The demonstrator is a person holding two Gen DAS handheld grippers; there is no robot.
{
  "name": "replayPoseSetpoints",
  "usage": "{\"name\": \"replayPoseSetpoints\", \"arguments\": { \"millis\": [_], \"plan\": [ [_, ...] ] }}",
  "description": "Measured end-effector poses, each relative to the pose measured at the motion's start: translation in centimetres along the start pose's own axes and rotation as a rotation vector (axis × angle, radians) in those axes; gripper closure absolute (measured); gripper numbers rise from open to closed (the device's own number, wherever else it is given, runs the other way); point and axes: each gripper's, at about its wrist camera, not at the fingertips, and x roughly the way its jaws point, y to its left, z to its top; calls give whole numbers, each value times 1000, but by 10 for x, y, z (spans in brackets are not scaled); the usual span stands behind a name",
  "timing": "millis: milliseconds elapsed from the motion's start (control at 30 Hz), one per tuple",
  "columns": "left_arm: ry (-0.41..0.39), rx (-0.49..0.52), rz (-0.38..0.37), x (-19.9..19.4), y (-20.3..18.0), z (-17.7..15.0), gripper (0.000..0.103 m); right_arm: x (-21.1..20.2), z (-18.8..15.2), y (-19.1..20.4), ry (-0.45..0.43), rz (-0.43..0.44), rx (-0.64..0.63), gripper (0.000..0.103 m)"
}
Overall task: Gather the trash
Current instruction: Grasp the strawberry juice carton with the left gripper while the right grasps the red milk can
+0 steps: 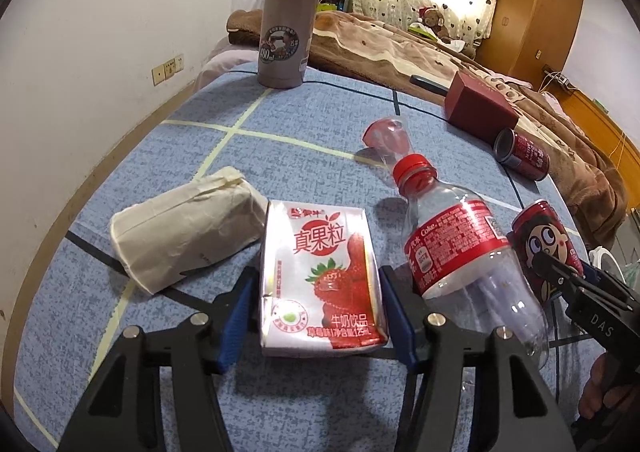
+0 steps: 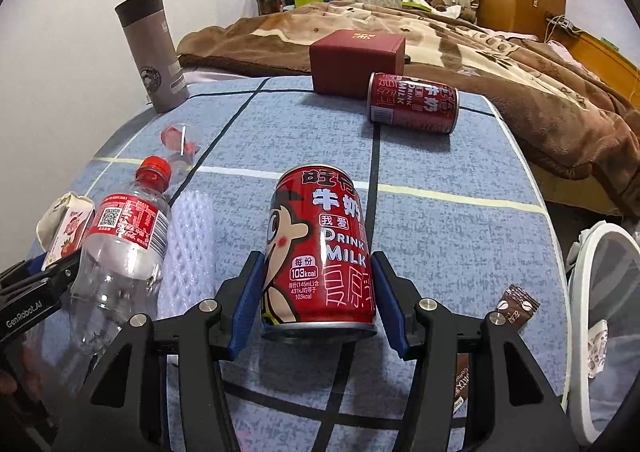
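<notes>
A: Status?
B: Nothing visibly binned yet. Left gripper (image 1: 318,316) brackets the strawberry milk carton (image 1: 320,276), pads at its sides, grip unconfirmed. Right gripper (image 2: 318,304) stands open around the upright milk can (image 2: 320,248).

A: Remaining?
B: Coke bottle (image 1: 460,252), crushed paper cup (image 1: 188,228), coffee sachet (image 2: 518,306), toppled can (image 2: 412,103).

A: Clearance?
B: Desk (image 2: 460,244) centre is open; the bin rim (image 2: 580,264) sits just off its right edge.

We saw a strawberry milk carton (image 1: 322,280) lying flat | an empty clear cola bottle (image 1: 460,248) on its side | a red milk can (image 2: 320,252) upright on the blue cloth.
</notes>
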Motion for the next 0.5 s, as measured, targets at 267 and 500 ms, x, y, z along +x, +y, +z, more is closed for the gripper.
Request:
{"name": "replayPoseSetpoints", "arguments": {
  "millis": [267, 500],
  "plan": [
    [-16, 10, -1, -6, -3, -1, 41, -2, 0, -3, -5, 16, 17, 49],
    [-36, 19, -1, -16, -7, -4, 41, -8, 0, -9, -28, 26, 36, 49]
  ]
}}
